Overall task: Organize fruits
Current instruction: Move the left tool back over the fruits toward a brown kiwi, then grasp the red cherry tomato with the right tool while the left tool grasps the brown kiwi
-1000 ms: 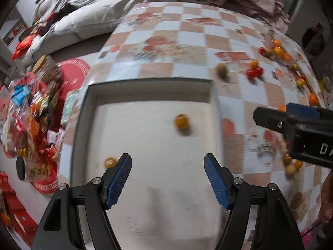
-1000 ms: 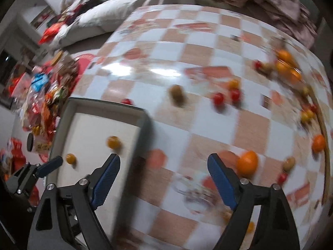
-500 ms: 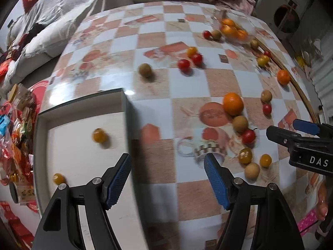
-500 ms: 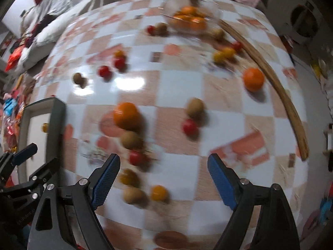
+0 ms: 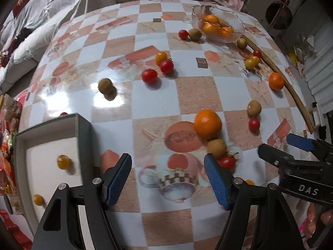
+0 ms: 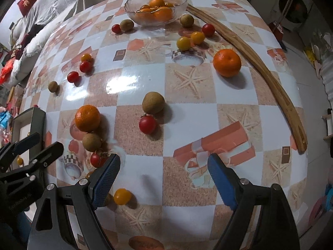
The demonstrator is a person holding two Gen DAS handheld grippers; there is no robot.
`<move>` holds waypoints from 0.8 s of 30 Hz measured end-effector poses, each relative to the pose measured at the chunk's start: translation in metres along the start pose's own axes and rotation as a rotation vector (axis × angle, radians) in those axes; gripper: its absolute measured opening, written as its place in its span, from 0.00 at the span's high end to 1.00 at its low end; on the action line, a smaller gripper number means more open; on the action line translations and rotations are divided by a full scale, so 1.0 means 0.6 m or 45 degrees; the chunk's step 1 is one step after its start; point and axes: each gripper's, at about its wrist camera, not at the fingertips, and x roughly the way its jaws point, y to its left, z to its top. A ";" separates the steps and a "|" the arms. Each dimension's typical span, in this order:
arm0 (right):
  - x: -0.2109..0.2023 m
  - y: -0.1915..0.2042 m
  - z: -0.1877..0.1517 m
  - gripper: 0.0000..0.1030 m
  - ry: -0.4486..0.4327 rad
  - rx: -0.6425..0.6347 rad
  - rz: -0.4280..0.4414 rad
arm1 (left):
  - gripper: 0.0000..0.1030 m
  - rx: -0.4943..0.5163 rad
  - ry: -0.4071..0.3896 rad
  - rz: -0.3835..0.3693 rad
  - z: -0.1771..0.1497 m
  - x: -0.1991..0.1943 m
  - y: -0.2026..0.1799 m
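**Surface and material notes**

My tablecloth looks like glossy vinyl; it throws back white lamp glare. Glass bowl: clear, ribbed, shiny. Curved strip at the far edge: bare wood, satin, visible grain. Tray: matt grey rim, chalky white floor. Tomatoes smooth and glossy; orange dimpled, dull sheen; brown fruit matt, rough-skinned. My left gripper's pads are blue textured rubber on matt black plastic arms with metal rivets. Bedding behind: soft cloth.
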 end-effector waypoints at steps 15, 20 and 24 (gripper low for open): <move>0.041 0.030 0.041 0.41 0.008 -0.121 0.065 | 0.29 0.019 0.060 -0.047 -0.072 -0.012 -0.039; 0.043 0.038 0.042 0.47 -0.007 -0.147 0.048 | 0.29 -0.003 0.075 -0.083 -0.091 0.000 -0.069; 0.041 0.039 0.040 0.65 -0.025 -0.173 0.021 | 0.29 -0.024 0.065 -0.091 -0.084 0.006 -0.082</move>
